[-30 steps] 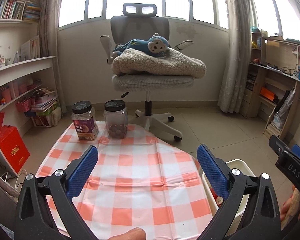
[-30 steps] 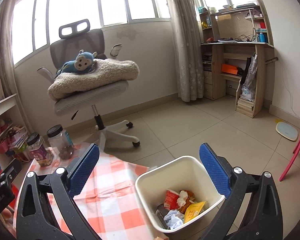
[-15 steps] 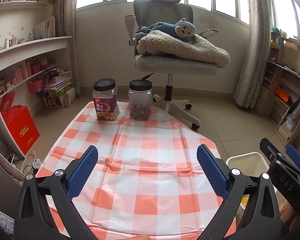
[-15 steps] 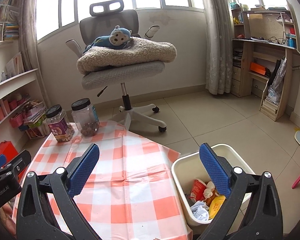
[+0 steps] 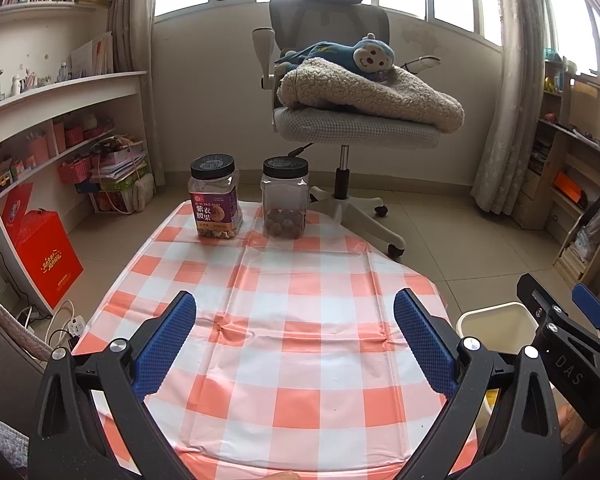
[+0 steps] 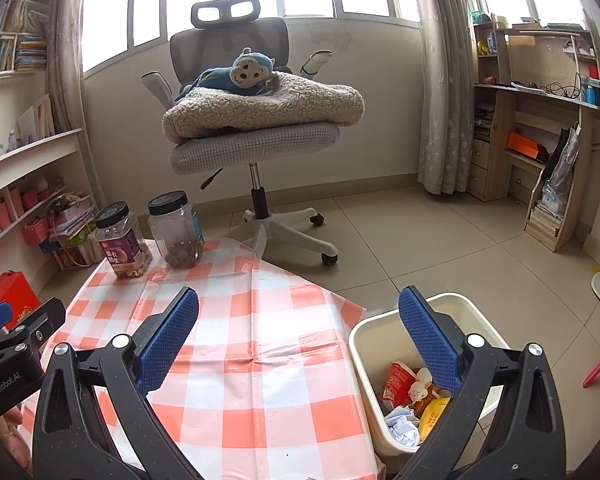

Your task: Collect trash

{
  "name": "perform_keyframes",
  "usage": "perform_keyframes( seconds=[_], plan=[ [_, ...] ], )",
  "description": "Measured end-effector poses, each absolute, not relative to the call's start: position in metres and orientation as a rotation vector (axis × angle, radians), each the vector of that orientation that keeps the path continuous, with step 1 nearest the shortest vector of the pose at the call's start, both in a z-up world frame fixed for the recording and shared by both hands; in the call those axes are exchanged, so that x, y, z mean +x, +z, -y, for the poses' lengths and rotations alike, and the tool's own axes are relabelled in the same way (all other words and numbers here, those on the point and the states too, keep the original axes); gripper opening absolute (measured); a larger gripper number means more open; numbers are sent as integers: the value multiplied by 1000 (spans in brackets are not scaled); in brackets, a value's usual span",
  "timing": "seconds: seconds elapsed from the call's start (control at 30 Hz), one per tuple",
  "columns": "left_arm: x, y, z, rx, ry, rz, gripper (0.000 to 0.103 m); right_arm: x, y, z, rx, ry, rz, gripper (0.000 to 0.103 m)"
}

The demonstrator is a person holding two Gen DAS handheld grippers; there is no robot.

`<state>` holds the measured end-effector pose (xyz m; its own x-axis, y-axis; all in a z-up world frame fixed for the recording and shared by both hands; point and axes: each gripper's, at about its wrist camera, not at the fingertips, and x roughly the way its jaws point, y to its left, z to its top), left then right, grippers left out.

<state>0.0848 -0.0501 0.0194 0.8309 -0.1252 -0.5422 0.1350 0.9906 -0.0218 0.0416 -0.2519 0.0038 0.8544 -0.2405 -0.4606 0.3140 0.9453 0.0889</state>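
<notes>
Nearest the cameras, the left gripper (image 5: 295, 338) and right gripper (image 6: 298, 336) both hang with blue-padded fingers spread wide, holding nothing. Just beside the orange-and-white checked tablecloth (image 6: 236, 360), the cream plastic waste bin (image 6: 384, 332) holds crumpled wrappers and paper (image 6: 414, 398). Farther back only two black-lidded clear snack jars (image 5: 249, 196) stand on the cloth, so collection looks essentially finished.

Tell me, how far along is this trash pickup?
Nearly done, it seems. Wrappers and crumpled paper already lie in the bin. Left gripper and right gripper are both open, holding nothing. On the checked cloth only two lidded jars show, with no loose trash in view.
</notes>
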Motion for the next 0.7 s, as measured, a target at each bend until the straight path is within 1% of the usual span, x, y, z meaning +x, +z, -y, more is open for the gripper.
perform_keyframes(
  seconds=[0.7],
  plan=[
    [86,22,50,9,-127,-563,96,41,2,258,169,-299,-476,96]
  ],
)
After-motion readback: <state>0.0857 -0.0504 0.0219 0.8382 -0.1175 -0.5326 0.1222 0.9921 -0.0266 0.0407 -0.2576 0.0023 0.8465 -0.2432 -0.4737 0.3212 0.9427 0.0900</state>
